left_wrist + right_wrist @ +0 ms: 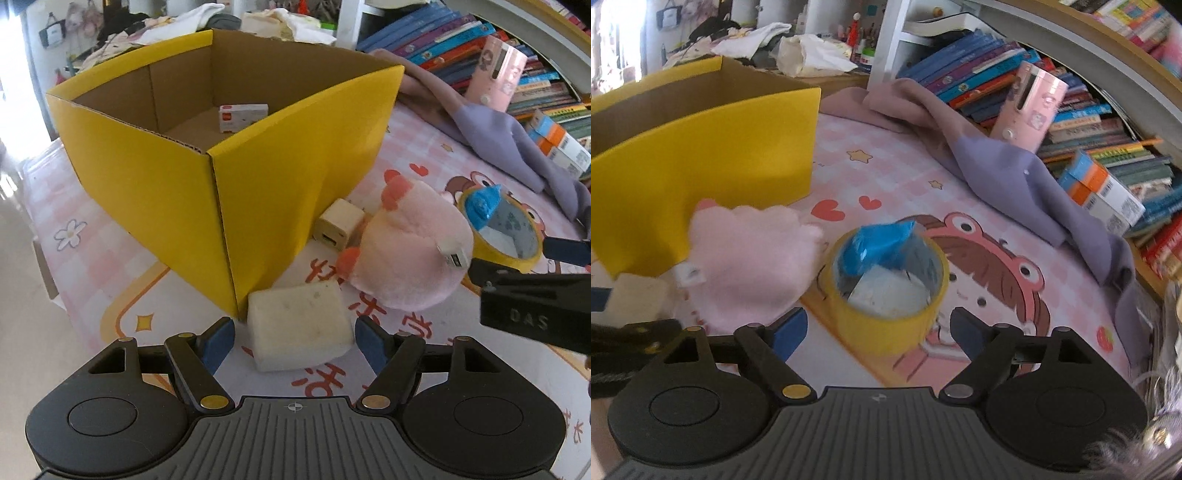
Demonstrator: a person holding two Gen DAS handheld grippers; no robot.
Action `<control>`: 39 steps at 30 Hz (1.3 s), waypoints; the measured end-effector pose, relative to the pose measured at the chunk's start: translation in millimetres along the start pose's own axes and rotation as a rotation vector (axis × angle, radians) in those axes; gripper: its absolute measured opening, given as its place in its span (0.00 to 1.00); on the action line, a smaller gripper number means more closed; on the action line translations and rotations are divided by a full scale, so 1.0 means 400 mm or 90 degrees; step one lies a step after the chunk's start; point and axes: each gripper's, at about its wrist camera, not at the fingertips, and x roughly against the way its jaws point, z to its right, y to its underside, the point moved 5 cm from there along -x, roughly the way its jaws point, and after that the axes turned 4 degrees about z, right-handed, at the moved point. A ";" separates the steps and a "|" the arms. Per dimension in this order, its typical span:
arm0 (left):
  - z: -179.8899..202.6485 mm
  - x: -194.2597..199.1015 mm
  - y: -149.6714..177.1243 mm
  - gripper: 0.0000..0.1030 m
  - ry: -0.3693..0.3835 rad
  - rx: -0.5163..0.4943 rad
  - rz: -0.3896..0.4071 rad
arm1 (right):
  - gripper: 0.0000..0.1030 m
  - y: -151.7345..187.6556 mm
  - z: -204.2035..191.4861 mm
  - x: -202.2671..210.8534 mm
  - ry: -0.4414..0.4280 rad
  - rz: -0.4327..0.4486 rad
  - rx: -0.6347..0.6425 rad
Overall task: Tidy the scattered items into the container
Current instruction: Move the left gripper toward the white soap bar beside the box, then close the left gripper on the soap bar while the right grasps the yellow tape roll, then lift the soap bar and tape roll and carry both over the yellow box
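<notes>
Left wrist view: a yellow cardboard box (177, 192) with brown inner walls fills the upper left and centre of the frame, its top open. A small white carton (243, 117) with a red mark is seen lying on the box floor near the far wall. Low centre, a pale, slightly soiled foam block (299, 328) sits on the patterned pink mat (110, 266), just beside the box's near corner. The left gripper (294, 341) is spread wide, one blue pad on each side of the block, neither pad seen to touch it. A cream plug adapter (338, 229) lies against the box wall, centre right. A pink plush toy (406, 251) with orange trim is set next to it.

Right wrist view: a yellow tape roll (890, 291) stands flat on the mat at frame centre, with crumpled blue plastic (879, 243) and something white tucked inside its core. The right gripper (879, 336) is held wide open, the roll's near side between its blue pads. The plush toy is seen touching the roll's left side. A lilac cloth (1015, 177) is draped at upper right before stacked books (1108, 155).
</notes>
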 end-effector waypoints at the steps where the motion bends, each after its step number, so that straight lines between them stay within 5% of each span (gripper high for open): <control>1: -0.002 -0.001 -0.002 0.70 -0.002 0.006 0.001 | 0.82 -0.004 0.002 -0.013 -0.002 -0.002 0.004; 11: -0.013 0.008 0.001 0.62 0.000 0.007 0.009 | 0.83 -0.025 0.011 -0.084 -0.019 -0.015 0.008; 20: -0.008 0.026 0.006 0.44 0.041 -0.023 -0.004 | 0.79 -0.025 0.017 -0.085 -0.027 -0.016 0.009; 39: -0.022 0.105 0.005 0.36 0.064 -0.109 0.016 | 0.78 -0.009 0.062 0.112 -0.020 0.063 -0.112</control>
